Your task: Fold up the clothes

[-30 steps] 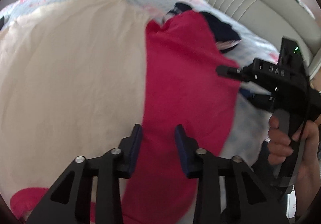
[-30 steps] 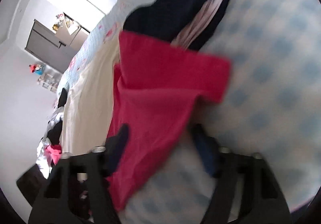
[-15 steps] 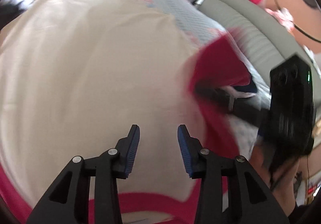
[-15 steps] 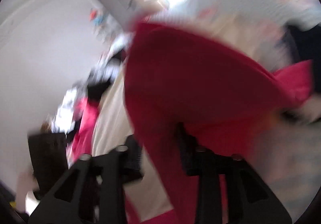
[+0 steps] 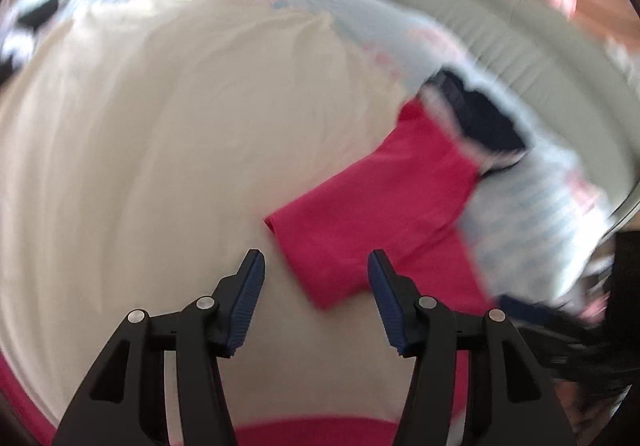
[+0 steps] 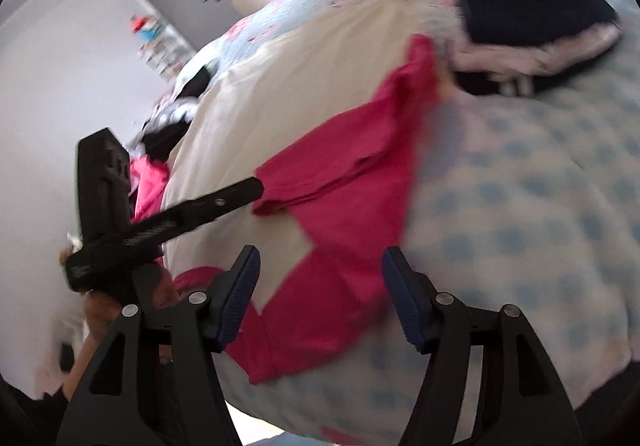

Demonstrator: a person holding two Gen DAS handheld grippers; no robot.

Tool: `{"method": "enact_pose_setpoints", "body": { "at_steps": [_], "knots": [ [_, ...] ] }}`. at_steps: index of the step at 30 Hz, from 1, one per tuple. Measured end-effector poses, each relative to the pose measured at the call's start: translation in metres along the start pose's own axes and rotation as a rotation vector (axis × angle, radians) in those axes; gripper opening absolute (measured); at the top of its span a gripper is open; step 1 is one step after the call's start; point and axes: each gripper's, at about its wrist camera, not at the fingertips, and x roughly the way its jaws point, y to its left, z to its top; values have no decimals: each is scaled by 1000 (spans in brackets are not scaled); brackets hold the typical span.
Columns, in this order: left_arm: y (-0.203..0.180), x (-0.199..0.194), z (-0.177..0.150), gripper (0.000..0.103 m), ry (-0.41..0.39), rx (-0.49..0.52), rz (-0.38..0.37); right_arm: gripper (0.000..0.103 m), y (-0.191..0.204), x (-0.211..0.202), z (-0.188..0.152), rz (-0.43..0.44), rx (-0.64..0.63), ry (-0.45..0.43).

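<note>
- Just ahead of the left hand-held gripper (image 5: pixel 316 286), the folded red sleeve (image 5: pixel 360 230) lies flat on the cream shirt body (image 5: pixel 160 150), its free corner between and beyond the blue pads, untouched.
- Both sets of jaws are opening, with nothing clamped: the right hand-held gripper (image 6: pixel 320 286) hovers over the shirt's red side panel (image 6: pixel 320 310) near the bed's edge.
- Long axis: the sleeve runs diagonally from the left gripper toward the dark folded pile (image 6: pixel 532 10); the left hand looks nearer its tip, the right nearer the hem.
- Shirt: cream front, red sleeves and trim, spread mostly smooth on the blue-checked bedspread (image 6: pixel 540 186), one sleeve turned inward; further folds apparently remain.
</note>
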Motion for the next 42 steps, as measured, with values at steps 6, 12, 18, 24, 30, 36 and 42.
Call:
{"method": "enact_pose_setpoints", "body": {
  "at_steps": [6, 12, 18, 24, 30, 36, 42],
  "knots": [
    [-19, 13, 14, 11, 13, 90, 0, 69, -6, 17, 4, -92, -27, 49],
    [13, -4, 56, 4, -99, -54, 49, 70, 10, 20, 21, -57, -39, 4],
    [59, -23, 47, 35, -92, -248, 73, 74, 16, 44, 39, -136, -71, -4],
    [35, -36, -10, 40, -20, -158, -25, 74, 24, 71, 29, -196, -121, 30],
    [1, -15, -31, 40, 31, -27, 33, 74, 38, 66, 18, -162, -195, 65],
    [9, -25, -33, 29, 23, -76, 81, 74, 24, 52, -18, -194, -181, 121],
    [20, -30, -6, 29, 26, 2, 127, 73, 29, 26, -2, -192, -207, 97]
  ]
}}
